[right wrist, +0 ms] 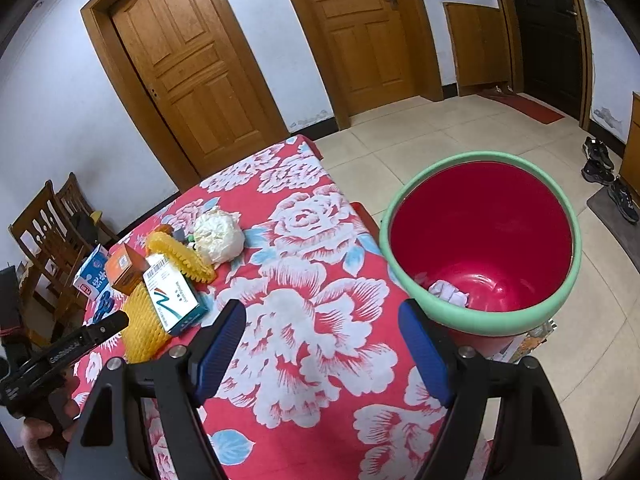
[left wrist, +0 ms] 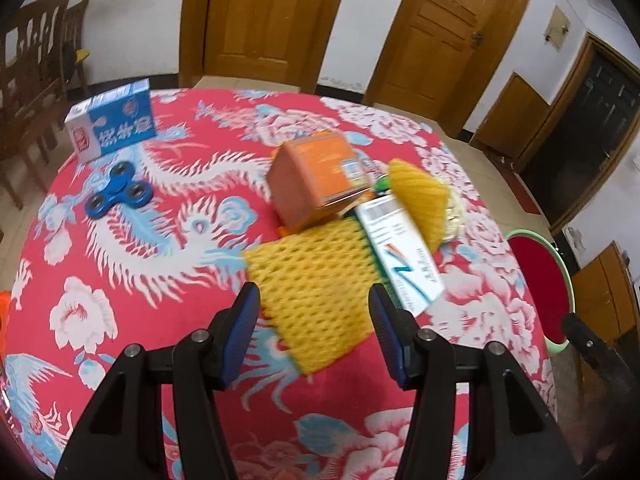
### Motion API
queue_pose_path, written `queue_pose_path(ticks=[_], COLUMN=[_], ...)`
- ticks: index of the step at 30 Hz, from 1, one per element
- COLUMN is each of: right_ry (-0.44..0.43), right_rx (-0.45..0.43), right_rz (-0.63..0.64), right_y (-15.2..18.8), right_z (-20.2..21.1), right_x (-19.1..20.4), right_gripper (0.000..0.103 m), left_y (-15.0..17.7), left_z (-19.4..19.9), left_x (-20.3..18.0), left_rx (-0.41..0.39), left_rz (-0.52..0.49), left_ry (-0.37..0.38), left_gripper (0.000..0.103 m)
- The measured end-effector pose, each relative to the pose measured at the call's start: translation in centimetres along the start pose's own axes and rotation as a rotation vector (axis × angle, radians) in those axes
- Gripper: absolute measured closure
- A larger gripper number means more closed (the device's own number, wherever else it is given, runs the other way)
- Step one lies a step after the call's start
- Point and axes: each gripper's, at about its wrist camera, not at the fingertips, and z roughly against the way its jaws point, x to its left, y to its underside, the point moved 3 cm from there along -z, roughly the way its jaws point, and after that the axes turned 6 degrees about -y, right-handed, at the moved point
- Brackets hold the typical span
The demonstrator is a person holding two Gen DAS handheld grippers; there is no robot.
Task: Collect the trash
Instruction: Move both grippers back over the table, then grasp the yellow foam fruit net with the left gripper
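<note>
The left wrist view is filled by a flat yellow foam net (left wrist: 316, 300) lying on the red flowered tablecloth (left wrist: 120, 280), its near part seen between the blue pads of the left gripper (left wrist: 314, 300). The jaws are held partly apart, and the pads are not pressed on the net; nothing is gripped. Touching the net's far edge, an orange box (left wrist: 316, 176) is tipped on its side, and a white and teal carton (left wrist: 400, 252) is laid along the net's right edge. A second, curled yellow foam net (left wrist: 420, 196) is rested on that carton, with a crumpled white wad (left wrist: 454, 216) just behind it. Farther left, well apart from the heap, a blue fidget spinner (left wrist: 118, 194) and an upright blue and white box (left wrist: 112, 120) are seen.

In the right wrist view, the right gripper (right wrist: 322, 344) is held over bare tablecloth, its jaws opening with nothing between them. A red bin with a green rim (right wrist: 480, 240) is stood just beside the table's right edge, and crumpled white paper (right wrist: 448, 292) is seen at its bottom. The trash heap is shown at the left, and a hand (right wrist: 40, 428) on the left gripper's handle is visible at the lower left.
</note>
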Motion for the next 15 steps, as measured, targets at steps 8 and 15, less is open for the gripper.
queue_pose_path(ticks=[8, 15], right_ry=[0.005, 0.002], right_rx=[0.021, 0.030], right_rz=[0.010, 0.017], right_y=[0.2, 0.4], right_z=[-0.5, -0.8], right_x=[0.7, 0.9], right_gripper=[0.022, 0.022], left_y=[0.5, 0.7], left_z=[-1.8, -2.7], left_x=[1.2, 1.0], left_rx=[0.053, 0.081], left_rz=[0.027, 0.042], left_ry=[-0.014, 0.022], left_gripper=[0.046, 0.046])
